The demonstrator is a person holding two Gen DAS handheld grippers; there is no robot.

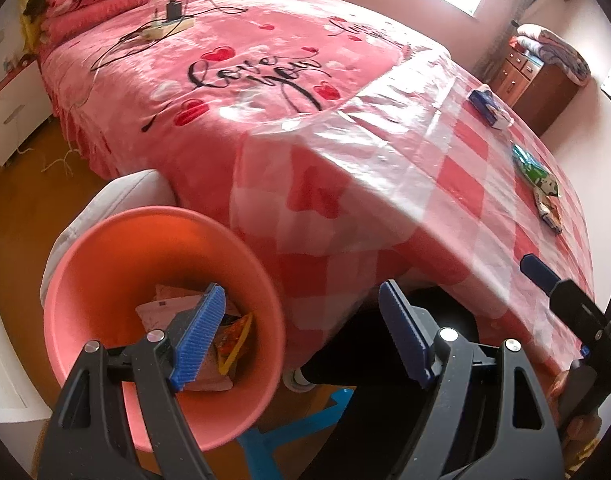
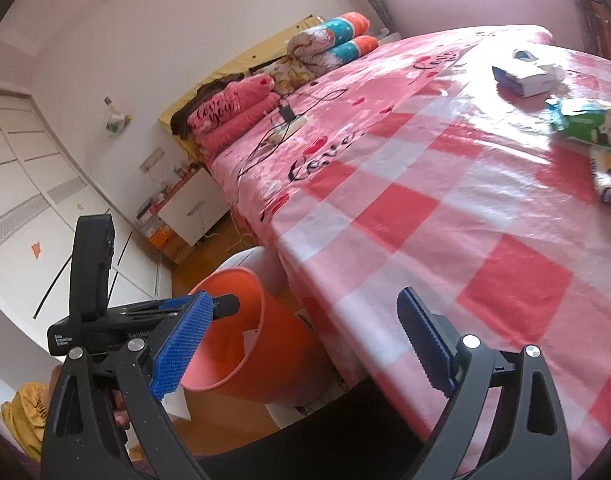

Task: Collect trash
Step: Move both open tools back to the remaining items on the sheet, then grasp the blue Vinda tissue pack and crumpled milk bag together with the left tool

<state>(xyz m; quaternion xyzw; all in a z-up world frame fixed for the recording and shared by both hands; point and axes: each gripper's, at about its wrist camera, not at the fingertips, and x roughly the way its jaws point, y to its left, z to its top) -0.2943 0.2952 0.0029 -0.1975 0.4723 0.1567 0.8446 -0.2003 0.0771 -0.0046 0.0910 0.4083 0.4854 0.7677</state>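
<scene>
Pink bin (image 1: 105,264) on the floor holds wrappers (image 1: 233,338); blue-white box (image 1: 490,107) and green packet (image 1: 535,172) lie on the checked cloth.

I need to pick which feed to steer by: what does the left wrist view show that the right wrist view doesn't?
Left wrist only: the wrappers lying inside the pink bin, and the dresser past the bed.

Right wrist only: the white wardrobe wall and the bedside cabinet.

Both: the bin, the checked plastic cloth, the blue-and-white box, the green packet, and both sets of open, empty tongs.
</scene>
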